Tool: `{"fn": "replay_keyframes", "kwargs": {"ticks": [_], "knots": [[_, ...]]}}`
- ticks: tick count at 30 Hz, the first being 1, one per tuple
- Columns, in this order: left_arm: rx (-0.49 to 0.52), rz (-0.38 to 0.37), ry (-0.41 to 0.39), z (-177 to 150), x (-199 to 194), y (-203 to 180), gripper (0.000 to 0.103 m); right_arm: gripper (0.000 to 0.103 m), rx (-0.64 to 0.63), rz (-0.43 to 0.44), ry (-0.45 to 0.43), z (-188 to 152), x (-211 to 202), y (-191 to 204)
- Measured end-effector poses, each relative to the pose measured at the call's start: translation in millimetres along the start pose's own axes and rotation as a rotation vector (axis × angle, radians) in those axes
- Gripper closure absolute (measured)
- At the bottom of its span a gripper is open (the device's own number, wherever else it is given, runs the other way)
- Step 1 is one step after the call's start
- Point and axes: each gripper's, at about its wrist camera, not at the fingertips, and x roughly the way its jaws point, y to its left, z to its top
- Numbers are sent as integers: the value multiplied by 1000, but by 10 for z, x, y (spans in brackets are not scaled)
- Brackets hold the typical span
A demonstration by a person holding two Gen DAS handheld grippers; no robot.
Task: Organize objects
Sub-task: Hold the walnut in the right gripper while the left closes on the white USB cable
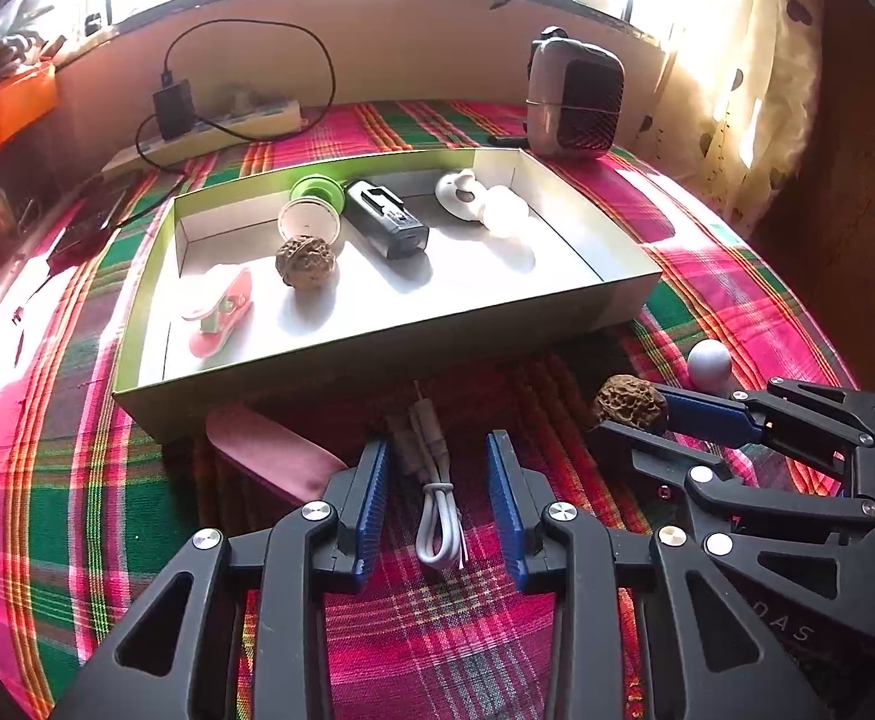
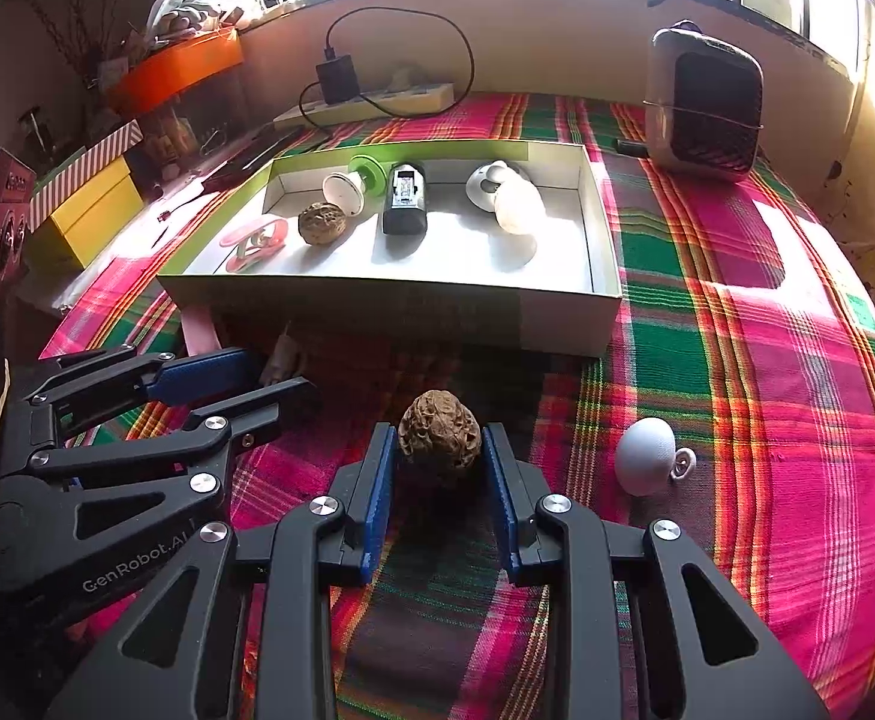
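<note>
A shallow white box (image 1: 377, 342) (image 2: 389, 300) lies on the plaid cloth. It holds a pink object, a brown walnut-like nut (image 1: 306, 259), a white-and-green piece, a black device (image 1: 386, 218) and white pieces. My right gripper (image 2: 439, 450) (image 1: 629, 414) is shut on a second brown nut (image 2: 439, 437) (image 1: 630, 403) in front of the box. My left gripper (image 1: 437, 450) (image 2: 269, 372) is open and empty over a coiled white cable (image 1: 434, 510). A pink oblong object (image 1: 275, 456) lies to its left.
A white ball-shaped object (image 2: 647, 456) (image 1: 709, 362) lies on the cloth right of my right gripper. A small heater (image 2: 704, 114) stands at the back right. A power strip with a black charger (image 2: 371, 99) lies at the back. Boxes (image 2: 89, 204) crowd the left edge.
</note>
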Motion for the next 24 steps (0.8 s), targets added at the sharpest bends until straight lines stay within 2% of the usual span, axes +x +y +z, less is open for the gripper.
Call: {"fn": "replay_keyframes", "kwargs": {"ticks": [11,24], "knots": [[-30,11,-3,-1,-3,67,86,73,0,0,0,1,2,1],[-33,9,-3,-1,-4,74,87,73,-2,-2,0,1,1,3]]}}
